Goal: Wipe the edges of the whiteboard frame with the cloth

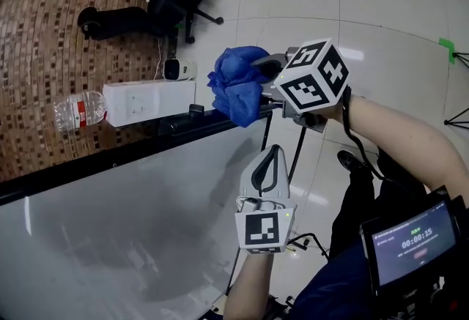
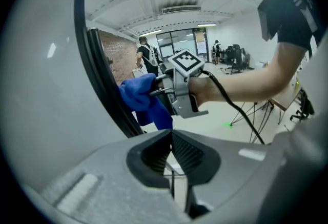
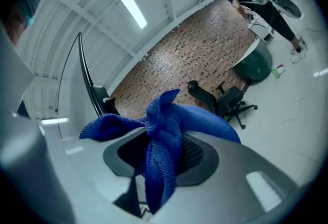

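At the far right corner of the one whiteboard [image 1: 110, 238], the single blue cloth [image 1: 236, 88] hangs bunched at the black frame [image 1: 110, 160], clamped between the two jaws of the right gripper [image 1: 264, 74]. The left gripper [image 1: 270, 163], nearer and by the board's right edge, has its jaws pressed together on nothing. Beyond, on the floor, lie one water bottle [image 1: 79, 110], one white box [image 1: 150, 102] and one toppled office chair [image 1: 165, 0].
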